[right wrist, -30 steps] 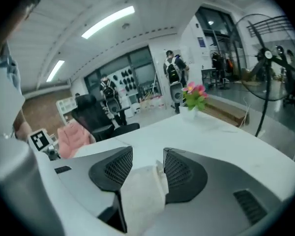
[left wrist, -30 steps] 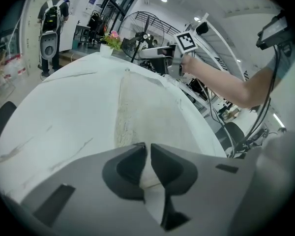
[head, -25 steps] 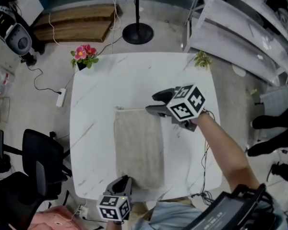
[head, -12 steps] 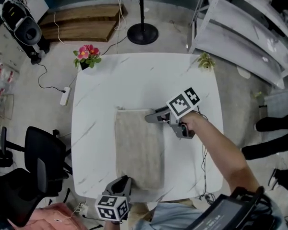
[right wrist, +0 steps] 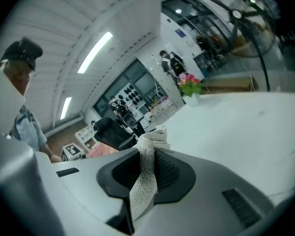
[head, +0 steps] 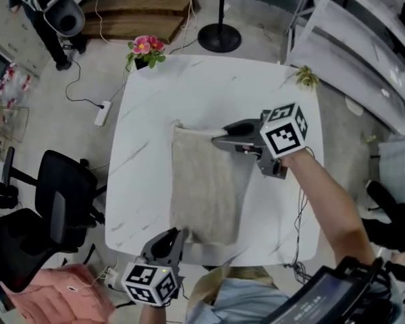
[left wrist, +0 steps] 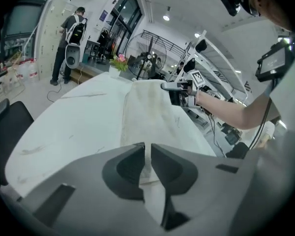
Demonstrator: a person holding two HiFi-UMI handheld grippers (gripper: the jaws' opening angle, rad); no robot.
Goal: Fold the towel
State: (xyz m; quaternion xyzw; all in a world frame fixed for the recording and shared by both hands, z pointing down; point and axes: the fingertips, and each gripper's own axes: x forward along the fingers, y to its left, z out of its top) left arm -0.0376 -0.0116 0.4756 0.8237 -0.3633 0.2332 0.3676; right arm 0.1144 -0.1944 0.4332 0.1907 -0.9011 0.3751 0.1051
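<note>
towel point(head: 206, 181) lies lengthwise on the table point(head: 148, 113). right gripper point(head: 219, 139) reaches in from the side, jaws closing on the bunched far corner. left gripper point(head: 172, 238) pinches the near edge, tilted down.

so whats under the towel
The towel lies on the white table, which shows all round it. The patch of table beneath is covered; no bulge shows in the cloth.
</note>
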